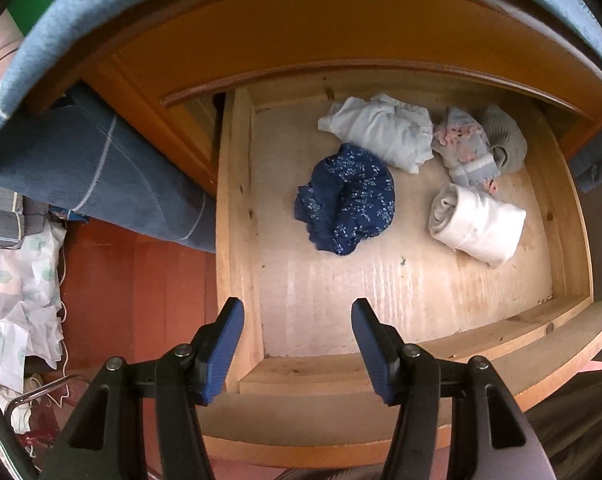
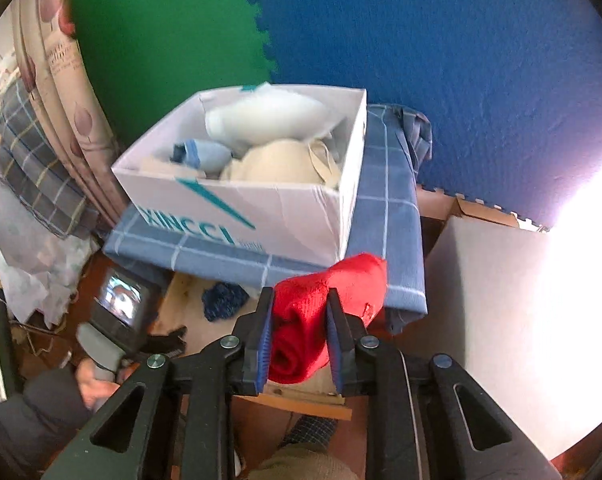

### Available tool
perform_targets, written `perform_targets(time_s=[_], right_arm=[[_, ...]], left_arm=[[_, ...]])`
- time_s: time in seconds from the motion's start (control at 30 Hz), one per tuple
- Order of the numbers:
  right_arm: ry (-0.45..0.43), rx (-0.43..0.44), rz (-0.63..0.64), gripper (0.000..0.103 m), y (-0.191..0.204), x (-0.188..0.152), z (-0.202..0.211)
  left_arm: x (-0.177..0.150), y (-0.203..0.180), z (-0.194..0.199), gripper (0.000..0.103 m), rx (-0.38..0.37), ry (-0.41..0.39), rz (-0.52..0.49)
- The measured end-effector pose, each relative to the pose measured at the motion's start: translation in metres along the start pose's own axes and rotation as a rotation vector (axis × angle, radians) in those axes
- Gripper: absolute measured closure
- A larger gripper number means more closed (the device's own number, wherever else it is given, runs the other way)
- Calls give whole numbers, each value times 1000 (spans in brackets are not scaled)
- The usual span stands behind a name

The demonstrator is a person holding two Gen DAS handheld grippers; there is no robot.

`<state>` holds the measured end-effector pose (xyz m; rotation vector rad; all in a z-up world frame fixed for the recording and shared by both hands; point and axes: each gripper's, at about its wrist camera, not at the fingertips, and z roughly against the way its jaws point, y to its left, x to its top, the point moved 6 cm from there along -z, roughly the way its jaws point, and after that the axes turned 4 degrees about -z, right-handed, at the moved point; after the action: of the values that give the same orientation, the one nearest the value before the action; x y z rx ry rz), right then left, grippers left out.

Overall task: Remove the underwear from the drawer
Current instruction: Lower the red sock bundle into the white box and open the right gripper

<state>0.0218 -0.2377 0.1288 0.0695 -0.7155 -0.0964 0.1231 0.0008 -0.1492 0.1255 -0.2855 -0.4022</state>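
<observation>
The rolled red underwear (image 2: 325, 312) sat clamped between the blue pads of my right gripper (image 2: 300, 340), its jaws drawn close against the cloth on both sides, the roll sticking out past the fingertips toward a white cardboard box (image 2: 293, 216). That box stood on a blue checked cloth (image 2: 385, 216) and already held a pale bundle, a cream piece and a small blue one. Behind it were a green mat and a blue mat on the wall.

More underwear lay in the open wooden drawer (image 1: 237, 216) below my left gripper (image 1: 297, 344), which hung over the drawer's near end with its jaws about half apart and nothing between them. Toward the far right of the drawer floor lay a dark blue flowered piece (image 1: 347, 200), and beyond it a crumpled white piece (image 1: 381, 132). To the right of that were a grey piece with pink flowers (image 1: 463, 144), touching a grey ribbed roll (image 1: 507, 140) at the back corner, and a white roll (image 1: 477, 224) just in front of them. The near half of the drawer floor was bare wood. The blue checked cloth (image 1: 101, 160) hung over the cabinet's orange front (image 1: 261, 44) to the left of the drawer. In the right wrist view, my left hand (image 2: 97, 384) held its gripper's handle at lower left.
</observation>
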Motion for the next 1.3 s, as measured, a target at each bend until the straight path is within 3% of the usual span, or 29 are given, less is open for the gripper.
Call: perform_targets(time_s=[0.5,0.9,1.3], right_arm=[[-70,-10,85,87,42,53,25],[-200,-32,164,87,82,121,64],[-164,-82,160,87,84,161,6]], left_arm=[[-1,11,-5,46,-64,13,77],[-3,12,-5,46,-85,19,89],[-4,14,-10,46,-114,37,91]])
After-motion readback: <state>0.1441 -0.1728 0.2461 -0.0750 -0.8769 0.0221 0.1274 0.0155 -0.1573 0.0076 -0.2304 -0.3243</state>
